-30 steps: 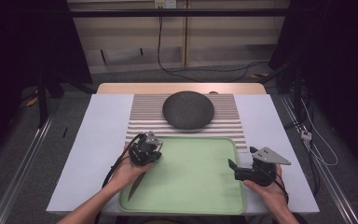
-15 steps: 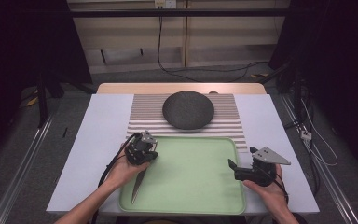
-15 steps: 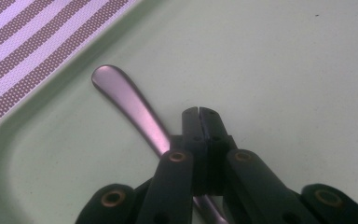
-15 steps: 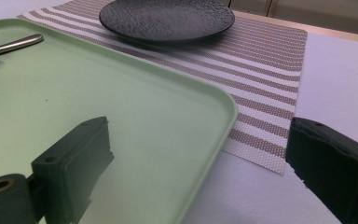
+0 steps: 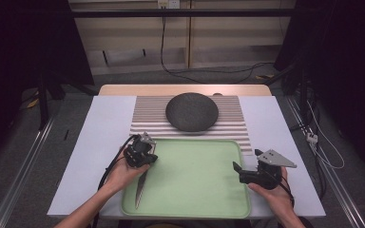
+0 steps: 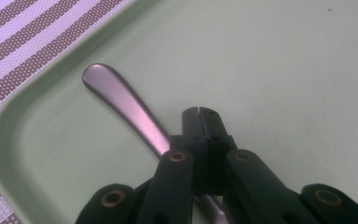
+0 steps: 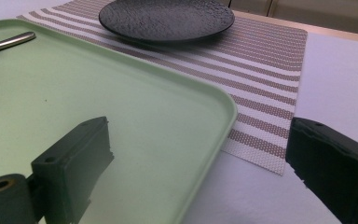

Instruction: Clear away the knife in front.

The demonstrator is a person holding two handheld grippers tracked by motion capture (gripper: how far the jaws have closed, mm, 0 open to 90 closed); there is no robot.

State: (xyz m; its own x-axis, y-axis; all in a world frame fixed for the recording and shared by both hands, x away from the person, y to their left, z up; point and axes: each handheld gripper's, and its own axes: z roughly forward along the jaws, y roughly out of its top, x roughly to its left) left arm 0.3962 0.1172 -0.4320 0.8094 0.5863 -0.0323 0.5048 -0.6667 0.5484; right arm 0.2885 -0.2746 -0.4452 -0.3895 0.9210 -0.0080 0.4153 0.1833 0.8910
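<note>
Steel knife [image 6: 121, 100] flat on green tray [image 6: 279, 60], handle just beside and beneath closed, empty left claw [image 6: 199, 112].

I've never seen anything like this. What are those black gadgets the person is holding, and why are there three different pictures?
They are hand-held grippers, each with two black jaws; no robot is present. One picture is taken from above the table; the other two come from cameras riding on each gripper. The left gripper has its jaws shut over the handle of a metal knife lying in the green tray; whether they actually pinch it is hard to tell. The right gripper is open and holds nothing, hovering at the tray's right edge. Beyond the tray, a dark plate sits on a striped mat.
</note>
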